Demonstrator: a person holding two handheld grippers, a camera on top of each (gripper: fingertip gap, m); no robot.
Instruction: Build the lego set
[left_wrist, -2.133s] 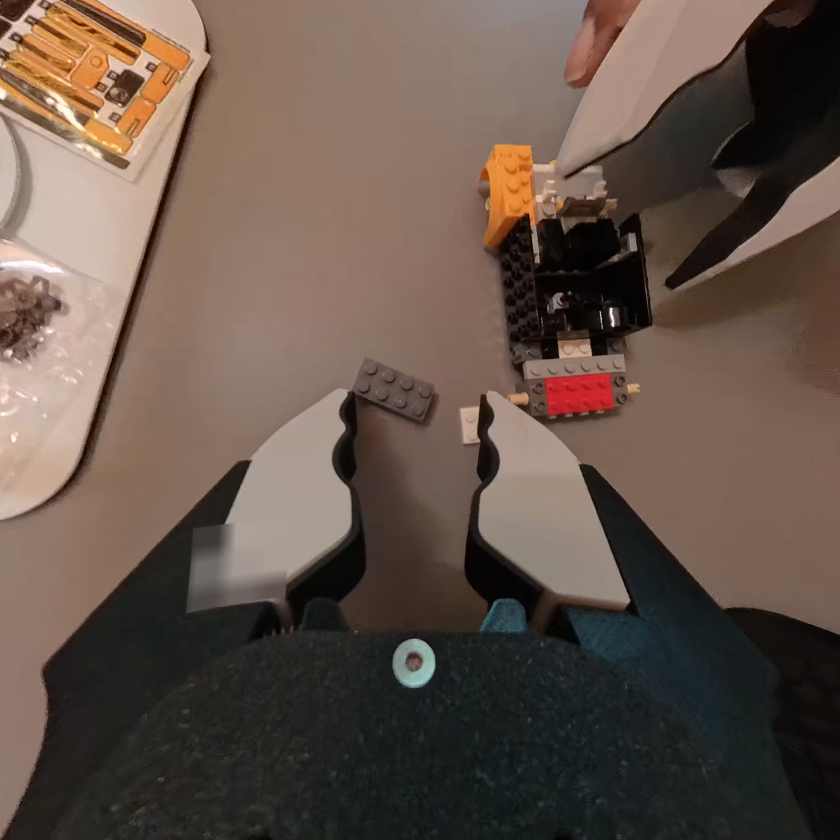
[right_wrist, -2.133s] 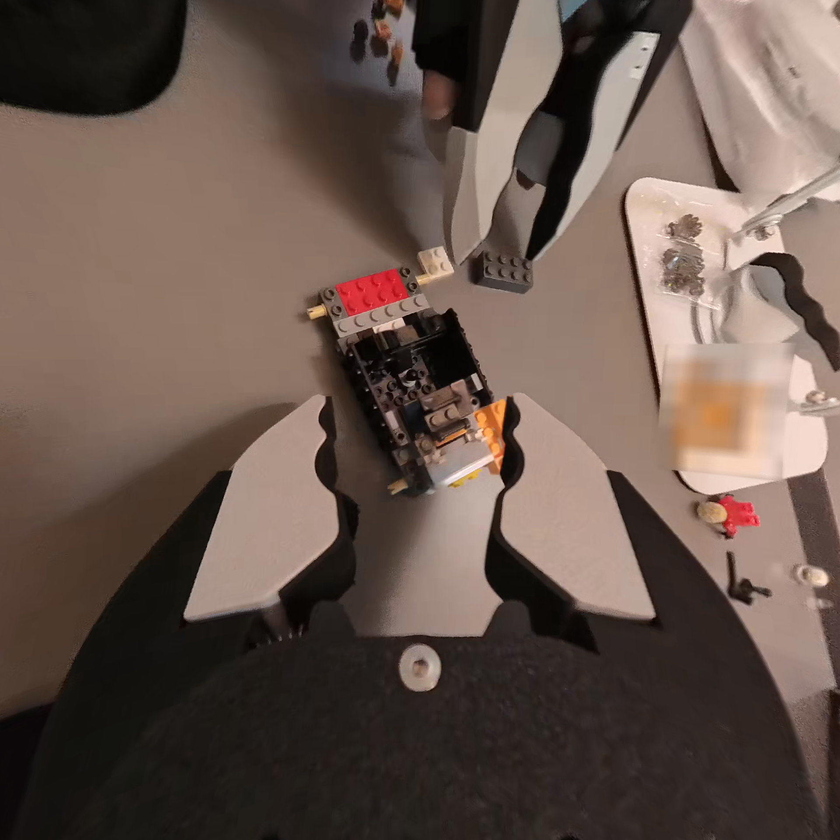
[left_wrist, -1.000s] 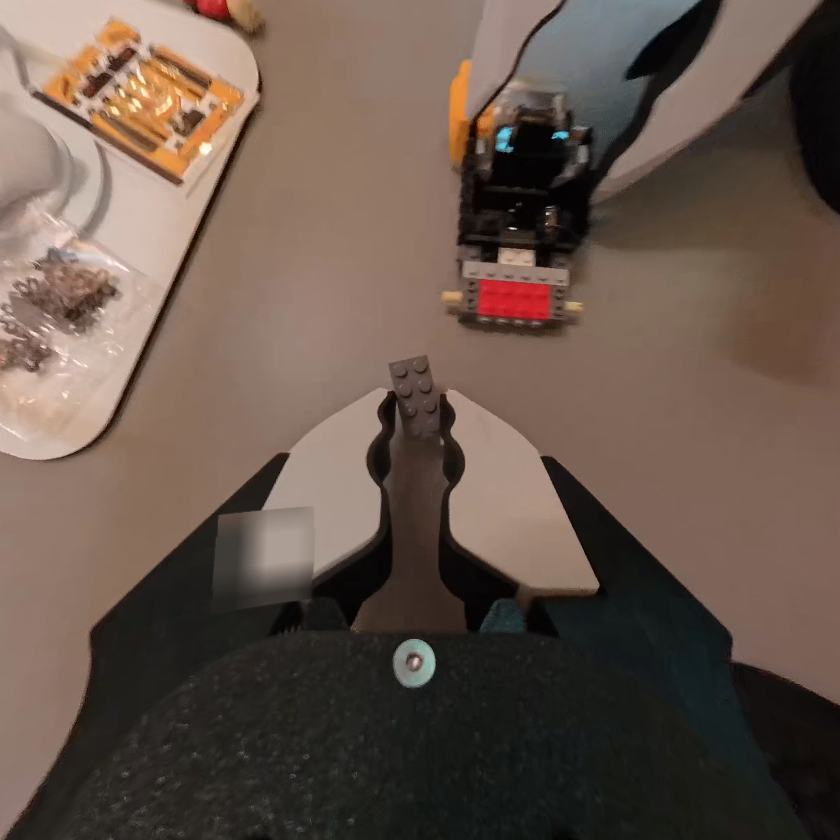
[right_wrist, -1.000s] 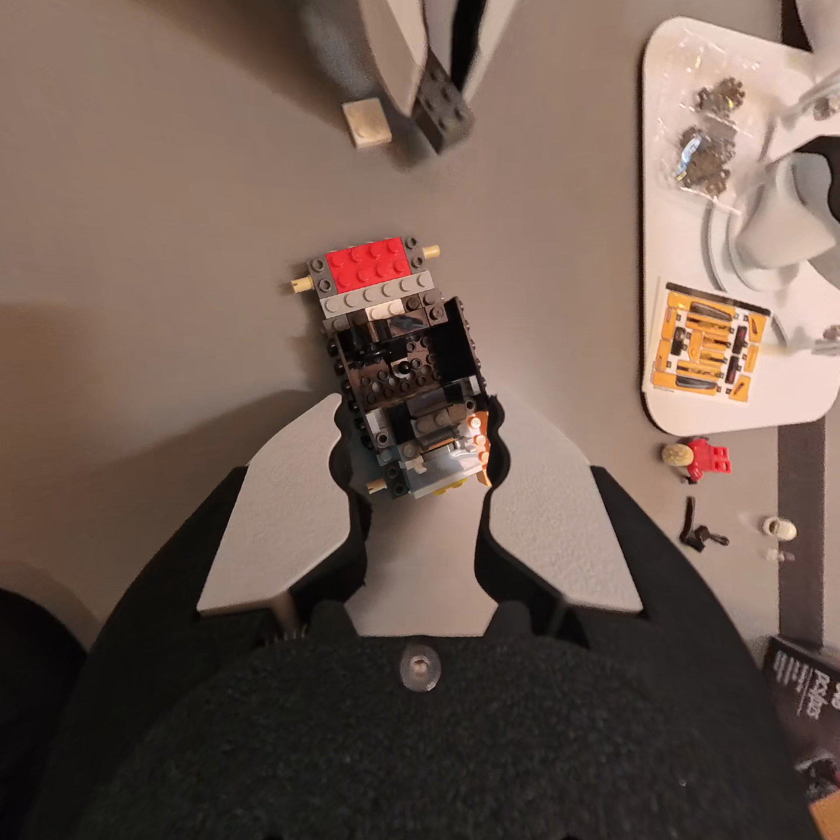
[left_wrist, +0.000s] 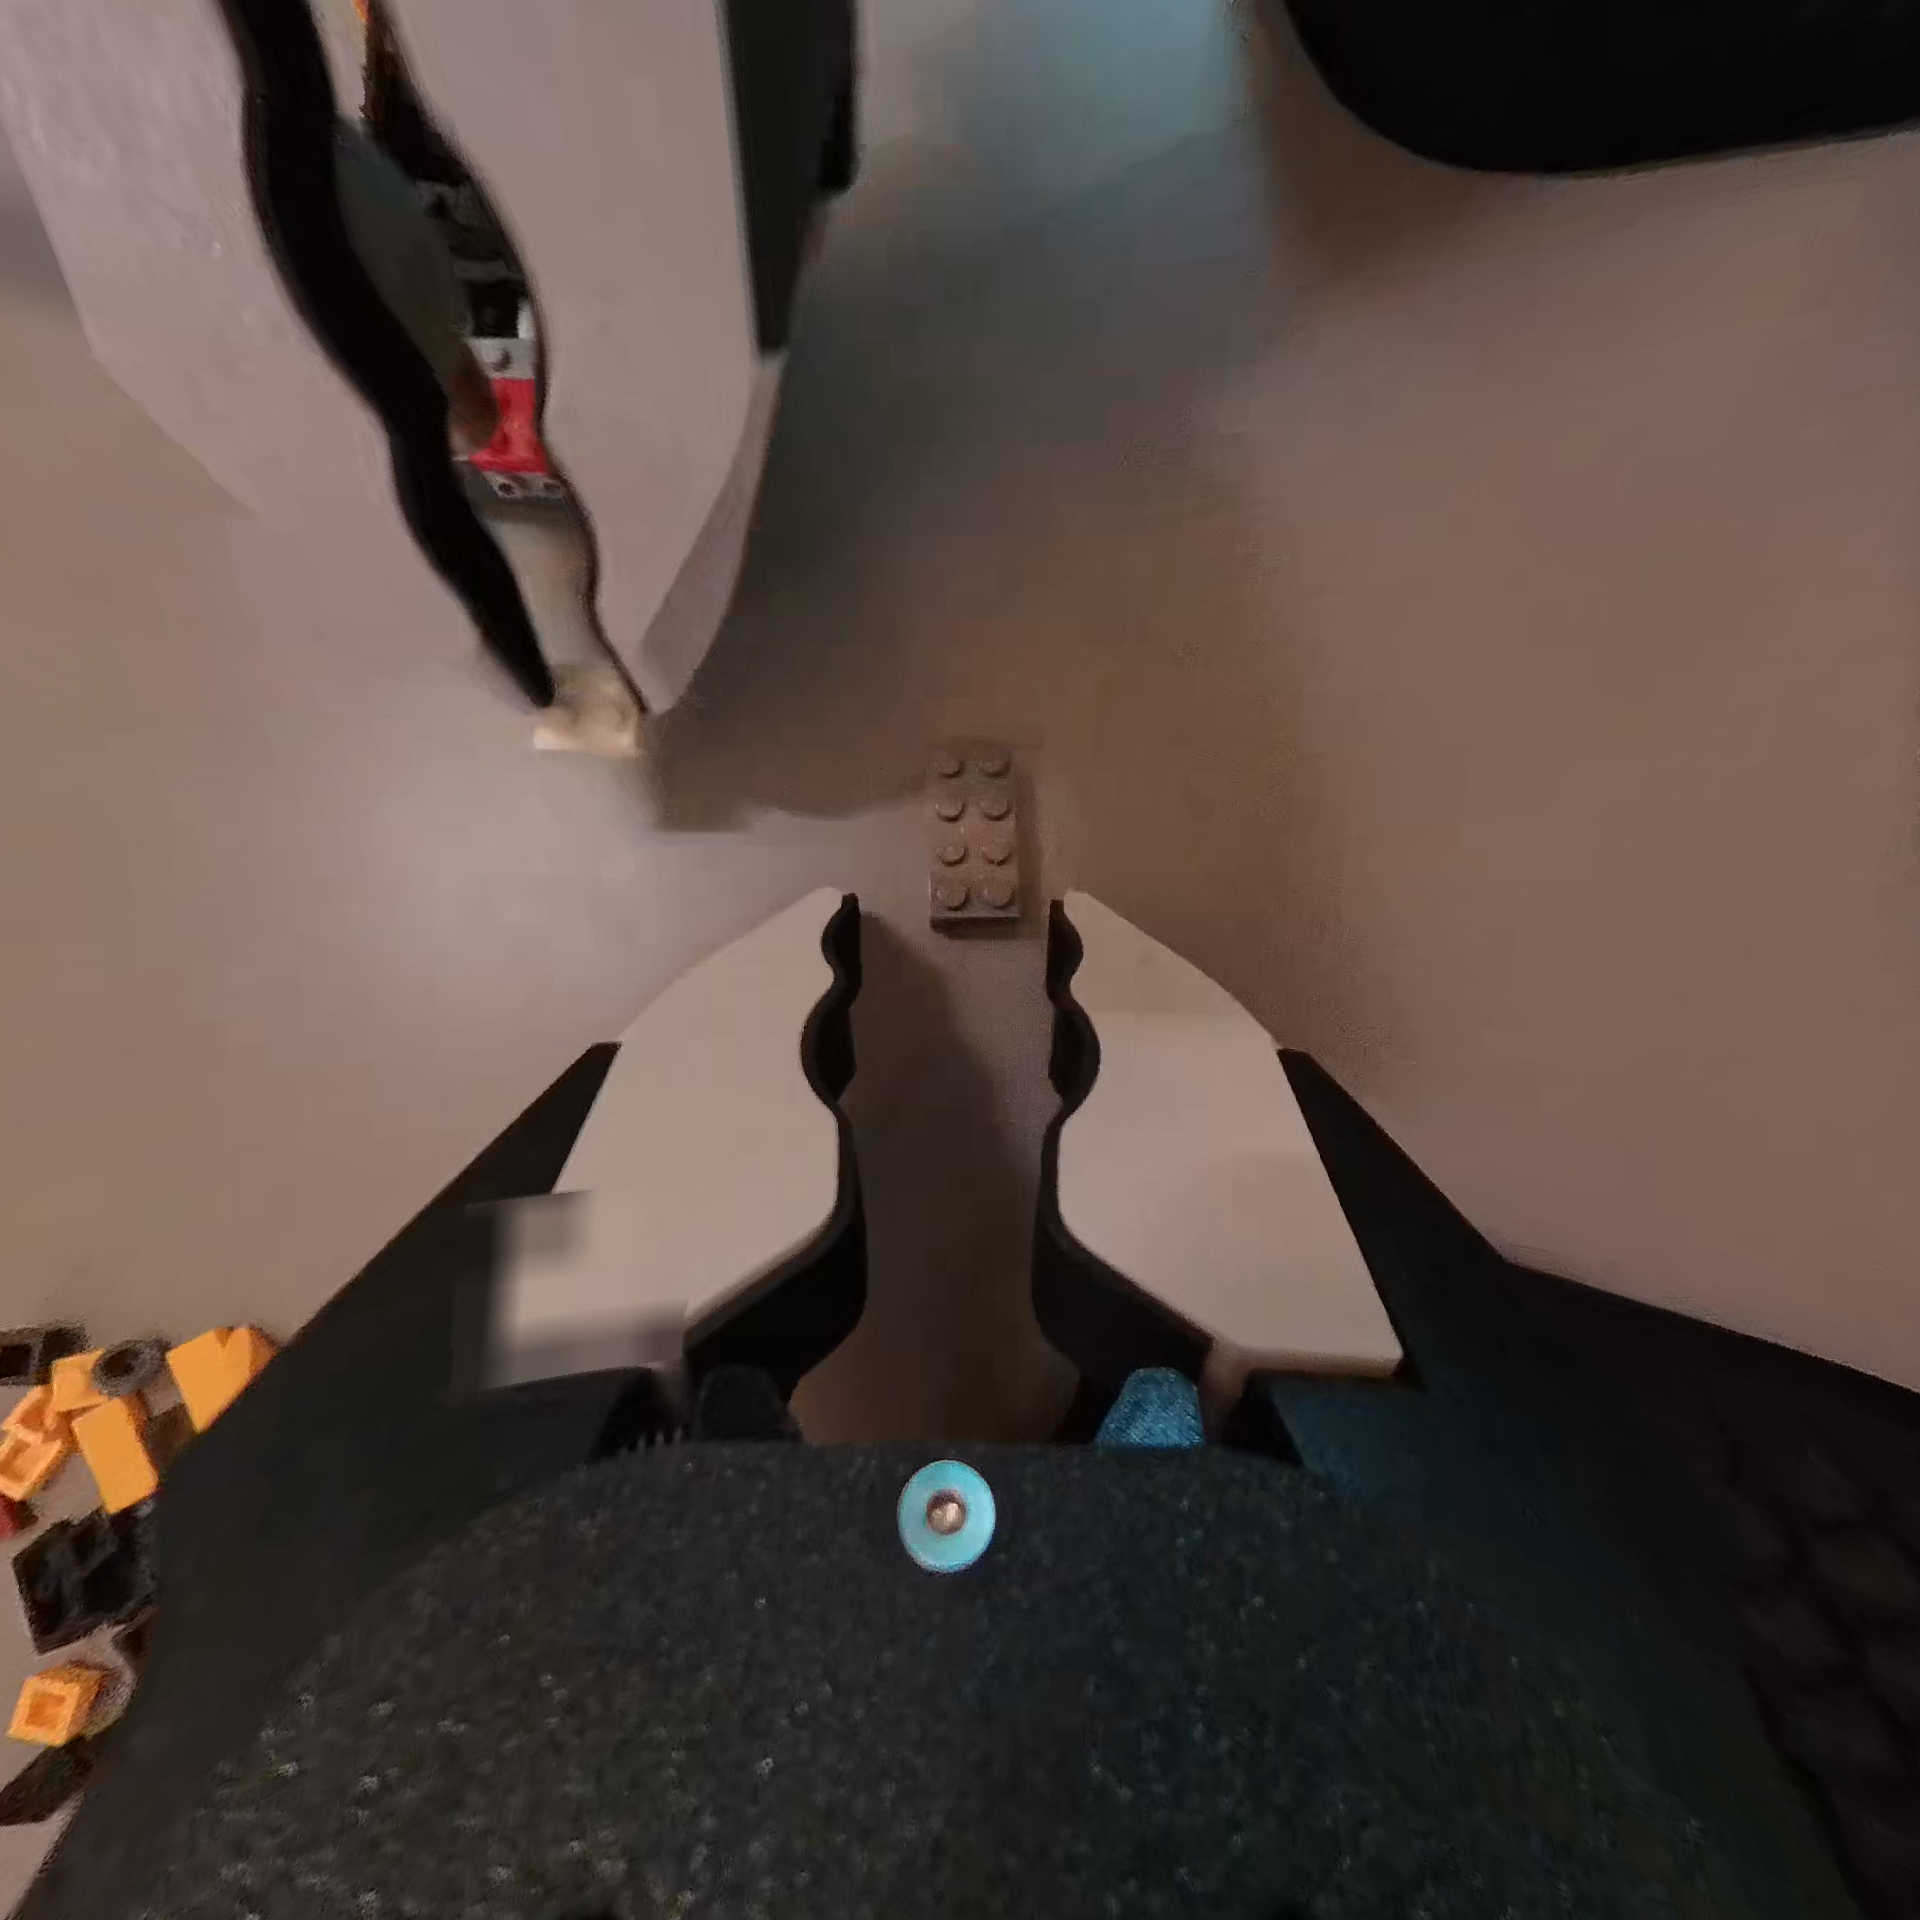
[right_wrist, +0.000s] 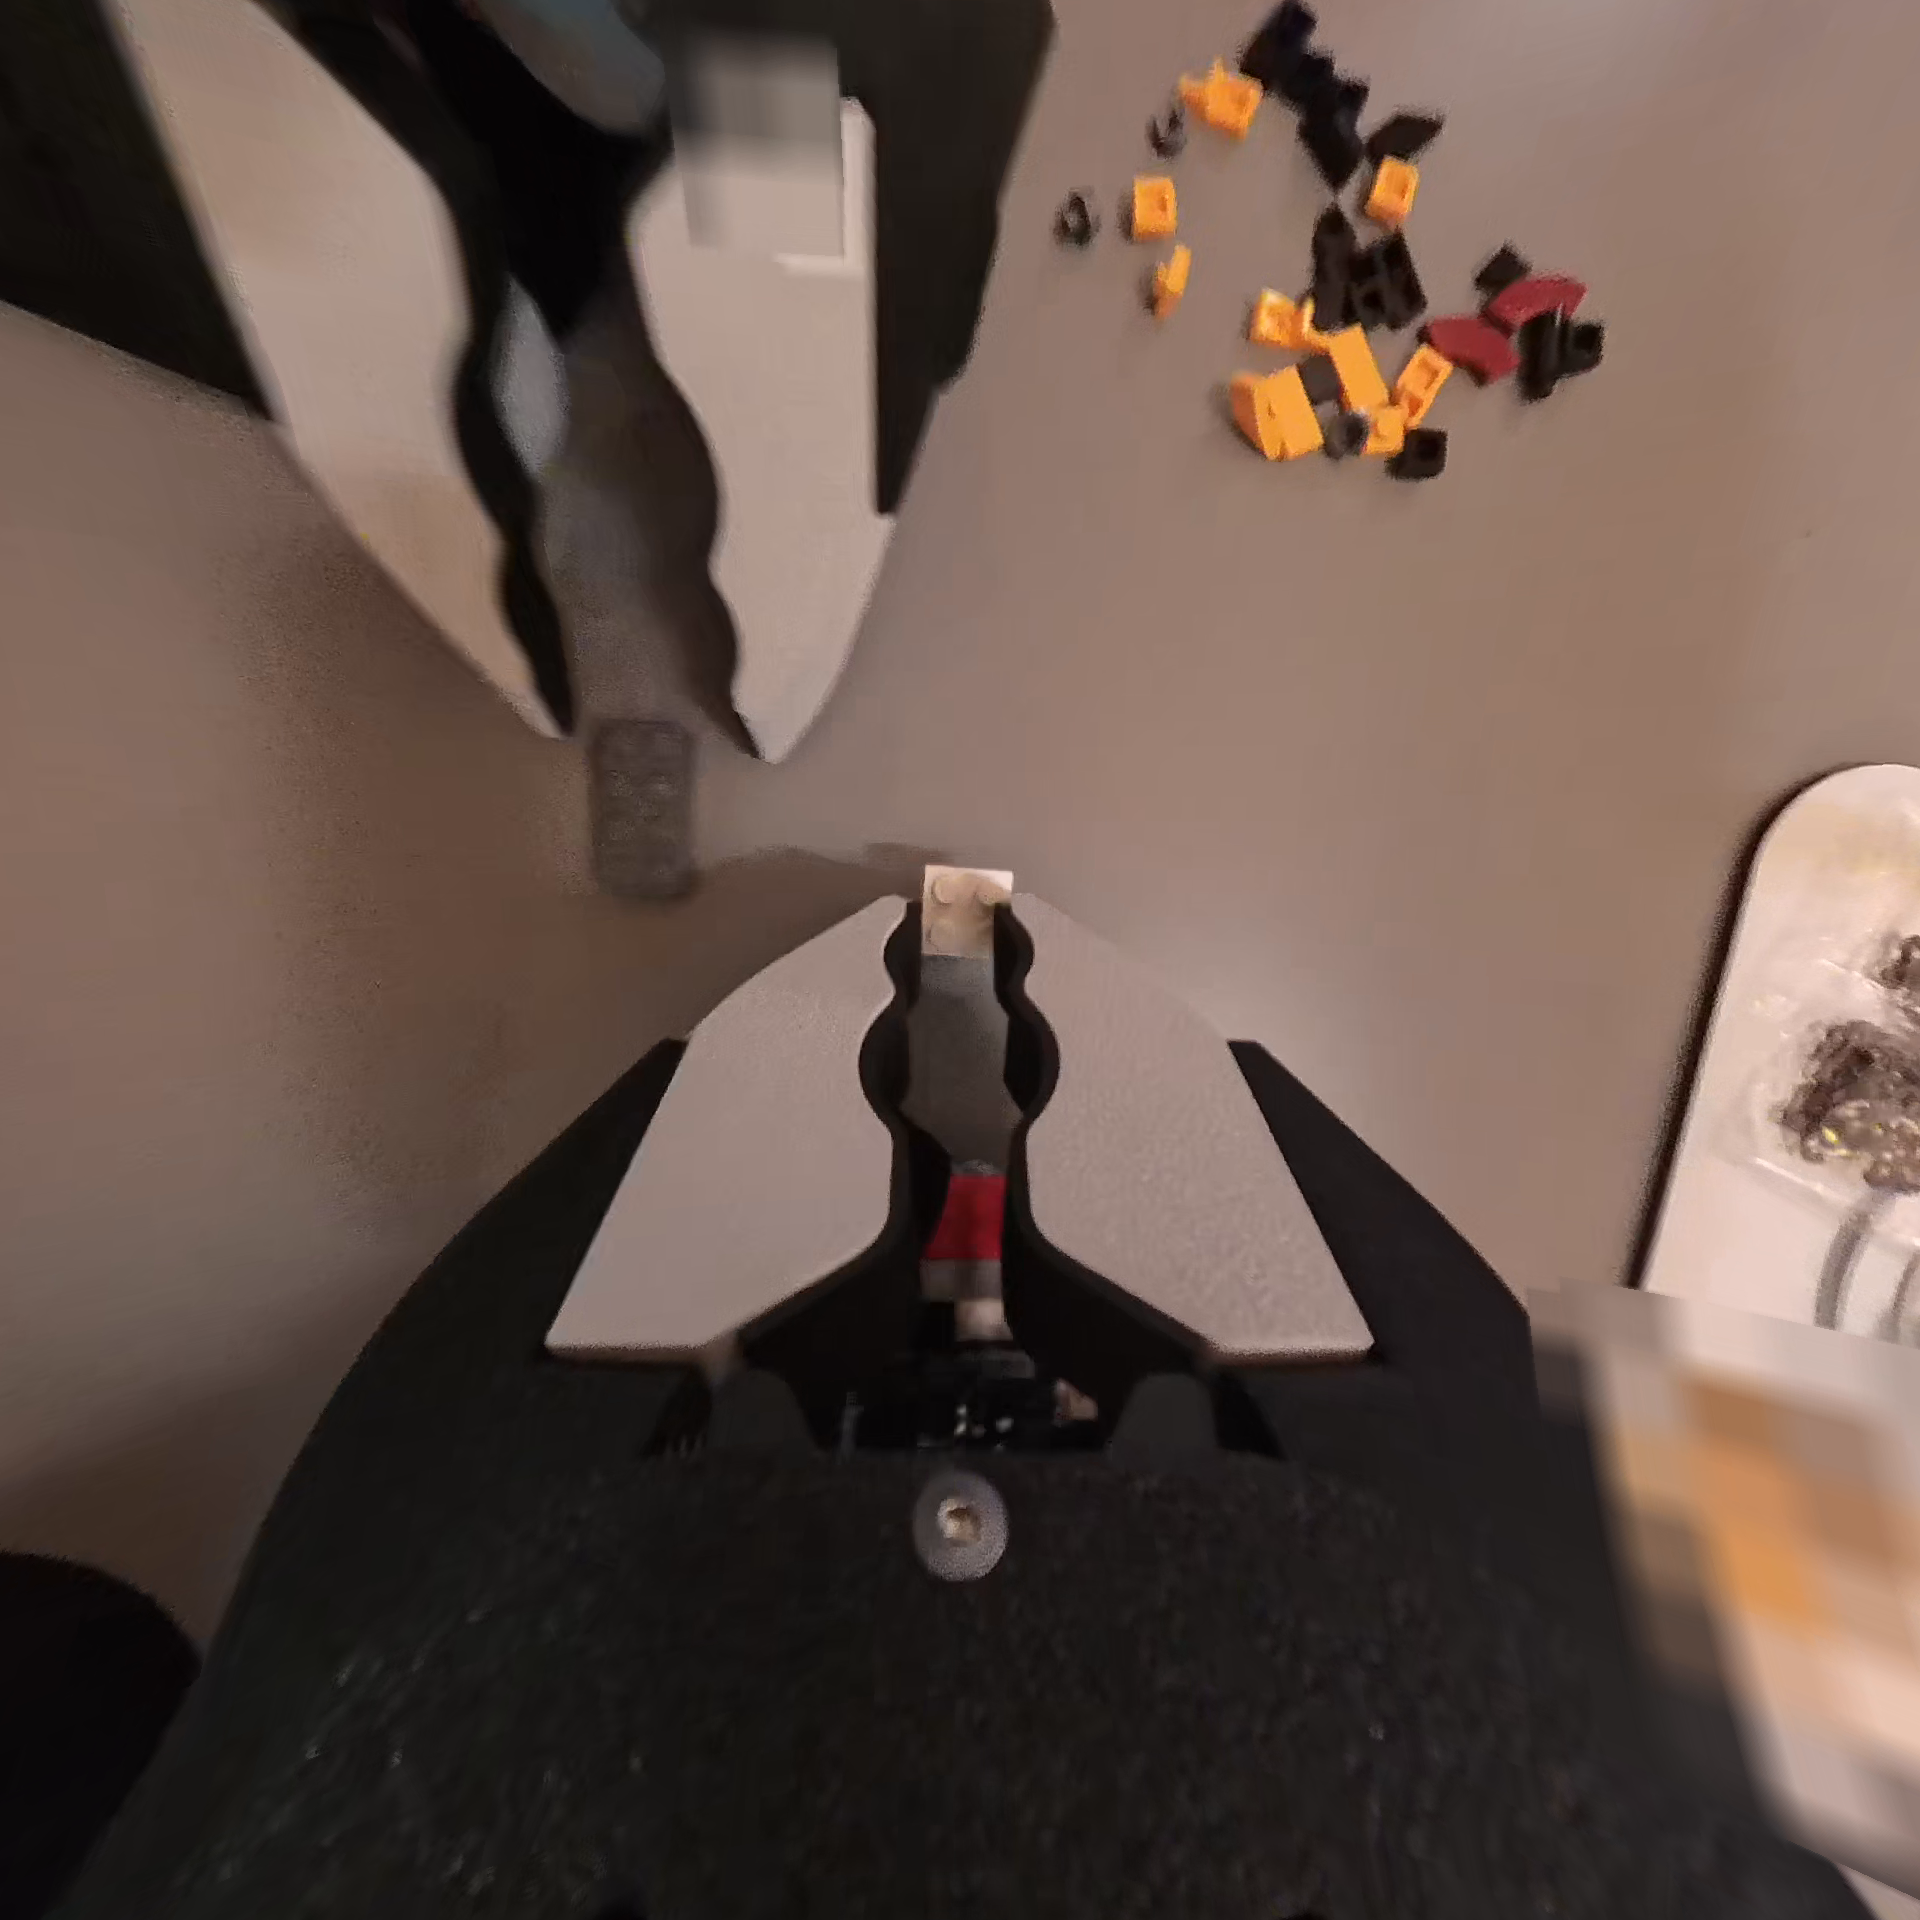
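Note:
My left gripper (left_wrist: 951, 909) is open. A dark grey two-by-four plate (left_wrist: 974, 836) lies flat on the table just beyond its fingertips, not held; it also shows in the right wrist view (right_wrist: 639, 810). My right gripper (right_wrist: 961, 912) is shut on the lego model (right_wrist: 966, 1226), whose red and grey end sits deep between the fingers. Its tips rest at a small white plate (right_wrist: 966, 894) on the table. In the left wrist view the right gripper (left_wrist: 587, 696) comes down at the upper left with the model (left_wrist: 509, 436) in it. The views are blurred.
A loose pile of orange, black and dark red pieces (right_wrist: 1351, 312) lies at the far right, and shows at the lower left of the left wrist view (left_wrist: 83, 1455). A white tray (right_wrist: 1704, 1039) with a bag of small dark parts stands at the right.
My left gripper has opened and let go of the grey plate, which now lies on the table. My right gripper has closed tighter on the model and moved to the white plate.

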